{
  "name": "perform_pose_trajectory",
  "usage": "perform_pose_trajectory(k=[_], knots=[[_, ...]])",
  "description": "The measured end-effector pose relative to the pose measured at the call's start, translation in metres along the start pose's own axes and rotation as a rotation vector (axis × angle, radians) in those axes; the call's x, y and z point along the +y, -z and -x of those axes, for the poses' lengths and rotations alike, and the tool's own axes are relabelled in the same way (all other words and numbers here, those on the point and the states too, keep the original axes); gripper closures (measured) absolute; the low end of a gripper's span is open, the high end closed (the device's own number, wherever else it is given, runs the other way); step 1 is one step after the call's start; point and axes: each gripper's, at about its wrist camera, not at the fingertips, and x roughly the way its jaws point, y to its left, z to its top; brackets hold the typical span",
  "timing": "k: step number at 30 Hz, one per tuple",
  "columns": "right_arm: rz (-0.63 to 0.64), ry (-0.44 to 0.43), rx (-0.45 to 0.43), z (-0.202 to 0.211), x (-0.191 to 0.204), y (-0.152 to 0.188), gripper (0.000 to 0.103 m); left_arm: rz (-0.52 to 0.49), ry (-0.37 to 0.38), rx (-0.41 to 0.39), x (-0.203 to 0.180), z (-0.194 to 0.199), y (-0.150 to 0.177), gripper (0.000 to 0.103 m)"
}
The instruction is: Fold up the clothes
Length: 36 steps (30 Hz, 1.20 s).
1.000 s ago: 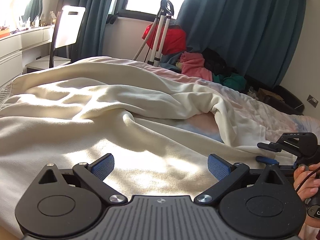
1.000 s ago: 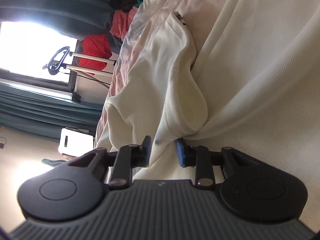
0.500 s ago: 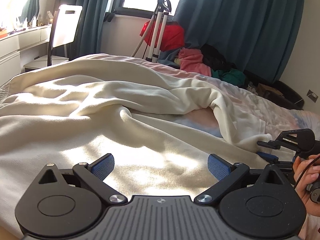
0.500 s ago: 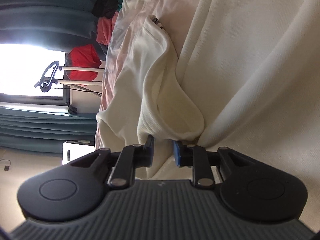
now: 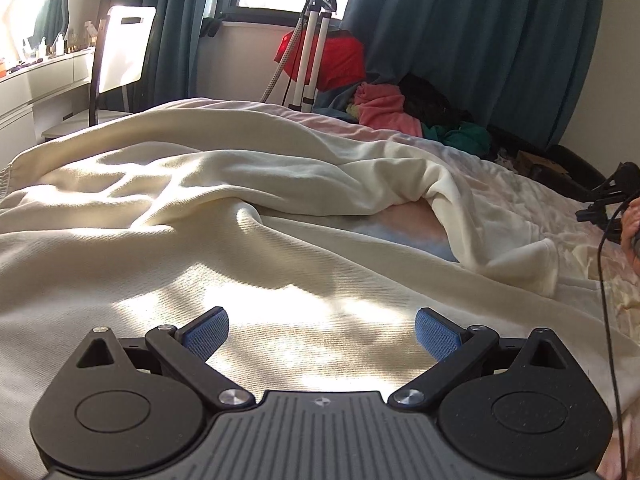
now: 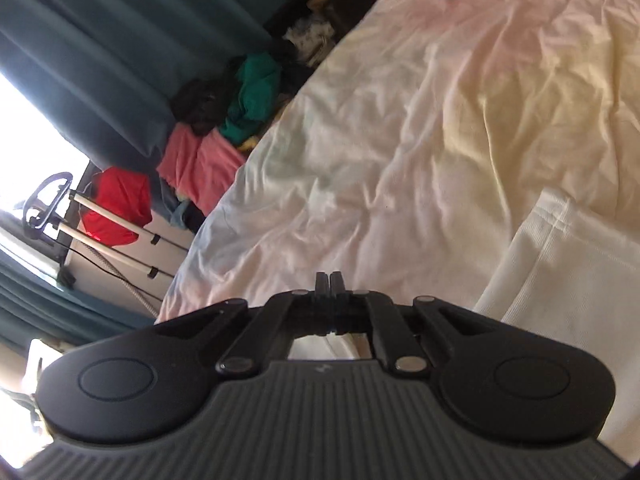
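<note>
A large cream garment (image 5: 240, 240) lies rumpled across the bed, and one sleeve ends in a cuff (image 5: 536, 264) at the right. My left gripper (image 5: 322, 320) hovers low over its sunlit near part, open, with nothing between the blue pads. In the right wrist view my right gripper (image 6: 330, 280) is shut with its fingers pressed together and no cloth between them. It hangs above the pastel bedsheet (image 6: 400, 140), and the cream sleeve (image 6: 560, 280) lies apart to its right. Only part of the right gripper (image 5: 596, 208) shows at the right edge of the left wrist view.
A pile of pink, green and black clothes (image 5: 384, 108) sits at the bed's far side under dark teal curtains (image 5: 480, 40). A garment-steamer stand (image 5: 312, 40) and a red item stand by the window. A white chair (image 5: 124, 52) and a desk are at the left. A hand (image 5: 632, 220) holds the right gripper.
My right gripper let go of the sleeve fold it straddled, shut, then rose and swung away over the bare sheet. The left gripper stayed where it was, open.
</note>
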Motion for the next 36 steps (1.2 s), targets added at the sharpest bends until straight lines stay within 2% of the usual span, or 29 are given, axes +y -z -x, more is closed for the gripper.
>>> perform_pose_trajectory(k=[2, 7, 9, 10, 11, 12, 13, 14, 19, 21, 22, 23, 24, 26, 29, 33, 34, 36], knots=[[-0.063, -0.066, 0.068, 0.008, -0.010, 0.002, 0.097, 0.014, 0.010, 0.016, 0.001, -0.007, -0.003, 0.002], [-0.133, -0.096, 0.224, 0.015, -0.026, 0.067, 0.095, 0.036, 0.021, 0.048, 0.003, -0.020, -0.004, 0.002], [-0.112, -0.129, 0.228, 0.020, -0.035, 0.093, 0.093, 0.048, 0.027, 0.069, 0.005, -0.023, 0.000, 0.002], [-0.085, -0.106, 0.225, 0.023, -0.035, 0.104, 0.082, 0.057, 0.031, 0.079, 0.006, -0.023, 0.002, 0.002], [-0.026, -0.099, 0.217, 0.025, -0.028, 0.111, 0.063, 0.068, 0.035, 0.089, 0.007, -0.023, 0.003, 0.002], [0.035, -0.092, 0.209, 0.026, -0.022, 0.116, 0.053, 0.077, 0.043, 0.097, 0.008, -0.022, 0.005, 0.002], [0.096, -0.084, 0.200, 0.027, -0.015, 0.122, 0.038, 0.080, 0.052, 0.098, 0.008, -0.021, 0.005, 0.002], [0.157, -0.077, 0.191, 0.029, -0.008, 0.128, 0.032, 0.078, 0.059, 0.093, 0.008, -0.019, 0.005, 0.002], [0.403, 0.007, 0.189, 0.014, 0.013, 0.156, 0.034, 0.055, 0.041, 0.062, 0.005, -0.014, 0.004, 0.002], [0.446, 0.060, 0.170, 0.005, 0.010, 0.161, 0.055, 0.057, 0.031, 0.067, 0.006, -0.016, 0.005, 0.002], [0.443, 0.075, 0.174, 0.000, 0.008, 0.160, 0.084, 0.061, 0.032, 0.070, 0.007, -0.017, 0.005, 0.002], [0.442, 0.083, 0.166, -0.001, 0.008, 0.153, 0.094, 0.066, 0.036, 0.070, 0.008, -0.016, 0.004, 0.002], [0.441, 0.090, 0.158, -0.002, 0.009, 0.147, 0.094, 0.070, 0.040, 0.070, 0.009, -0.016, 0.004, 0.002], [0.484, 0.129, 0.060, 0.005, 0.021, 0.124, 0.095, 0.078, 0.049, 0.070, 0.010, -0.016, 0.004, 0.002], [0.527, 0.196, -0.109, 0.015, 0.050, 0.065, 0.096, 0.077, 0.070, 0.063, 0.012, -0.018, 0.002, 0.002], [0.510, 0.207, -0.203, 0.018, 0.100, -0.017, 0.096, 0.077, 0.087, 0.066, 0.015, -0.022, 0.001, 0.002], [0.525, 0.185, -0.236, 0.021, 0.114, -0.028, 0.096, 0.078, 0.091, 0.067, 0.016, -0.022, 0.001, 0.002], [0.634, 0.164, -0.358, 0.029, 0.147, -0.037, 0.096, 0.084, 0.089, 0.067, 0.017, -0.024, 0.000, 0.002]])
